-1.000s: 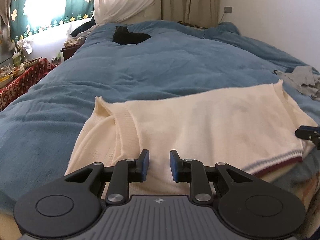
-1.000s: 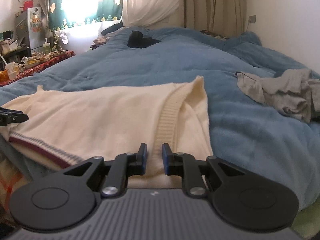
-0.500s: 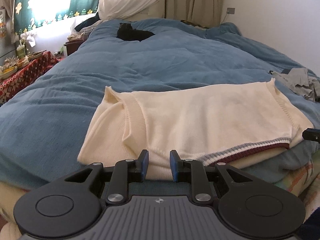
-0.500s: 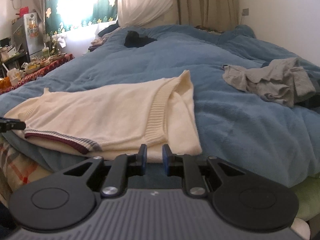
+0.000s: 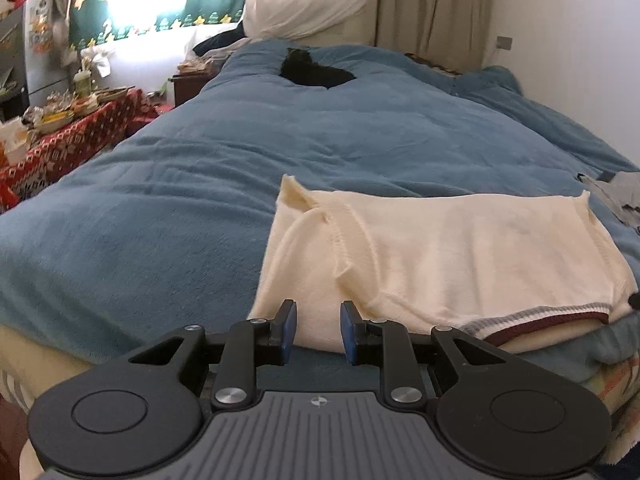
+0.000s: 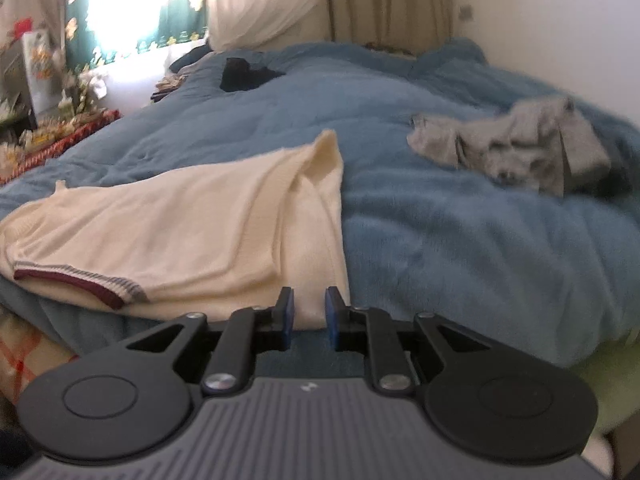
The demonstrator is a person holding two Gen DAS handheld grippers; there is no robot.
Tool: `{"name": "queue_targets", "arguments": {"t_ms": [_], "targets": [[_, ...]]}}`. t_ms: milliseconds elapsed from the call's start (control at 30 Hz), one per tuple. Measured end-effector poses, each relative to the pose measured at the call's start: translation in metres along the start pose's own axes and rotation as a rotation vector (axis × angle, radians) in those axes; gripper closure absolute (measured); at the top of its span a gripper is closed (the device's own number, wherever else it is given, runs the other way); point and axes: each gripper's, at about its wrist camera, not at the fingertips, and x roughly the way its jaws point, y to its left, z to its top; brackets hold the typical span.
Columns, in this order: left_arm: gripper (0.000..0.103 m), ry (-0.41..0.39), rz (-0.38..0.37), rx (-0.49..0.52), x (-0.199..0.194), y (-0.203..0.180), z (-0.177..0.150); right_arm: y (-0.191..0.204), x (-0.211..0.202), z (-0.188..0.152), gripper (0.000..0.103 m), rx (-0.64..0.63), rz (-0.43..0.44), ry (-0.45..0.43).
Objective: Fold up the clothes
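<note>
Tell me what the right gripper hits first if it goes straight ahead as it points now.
Most likely the near edge of the cream sweater, lying just beyond the open right gripper on the blue blanket; depth is hard to judge.

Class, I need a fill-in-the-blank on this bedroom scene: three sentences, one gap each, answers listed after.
1. The cream knitted sweater lies on a fluffy ____ blanket.
2. The sweater's striped hem band is grey, white and ____.
3. The crumpled ____ garment lies apart from the sweater, and both the left claw and right claw are open.

Answers: blue; maroon; grey
</note>
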Motion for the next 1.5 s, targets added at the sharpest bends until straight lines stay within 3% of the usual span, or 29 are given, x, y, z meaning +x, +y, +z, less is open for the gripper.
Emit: {"name": "queue_targets", "arguments": {"t_ms": [167,333,500,667,767,1067,1233,1367,1500], "targets": [[0.079,-0.011,0.009,0.023,-0.003,0.0,0.0,-0.003,-0.006,-0.004,0.084,0.029,0.0,0.018],[0.079,-0.02,0.019,-0.019,-0.008,0.013,-0.001,-0.003,-0.013,-0.002,0.083,0.035,-0.019,0.015],[0.072,-0.028,0.091,-0.025,-0.014,0.024,-0.003,-0.003,-0.011,-0.001,0.08,0.048,-0.019,0.021],[0.072,-0.019,0.004,-0.166,-0.017,0.045,-0.005,0.0,-0.009,0.0,0.079,0.039,-0.016,0.02],[0.071,-0.023,-0.112,-0.242,-0.017,0.051,-0.006,0.0,-0.008,0.0,0.079,0.04,-0.015,0.02],[0.069,0.018,-0.112,-0.326,-0.002,0.054,-0.012,0.0,-0.01,0.001,0.078,0.014,-0.031,0.014],[0.069,-0.029,-0.218,-0.44,-0.001,0.063,-0.013,-0.001,-0.009,0.001,0.075,0.019,-0.034,0.016],[0.069,-0.056,-0.215,-0.36,-0.003,0.051,-0.009,0.002,-0.009,0.001,0.074,0.008,-0.031,0.016],[0.072,-0.054,-0.196,-0.35,0.007,0.047,-0.01,0.002,-0.009,0.001,0.074,0.008,-0.032,0.018]]}}
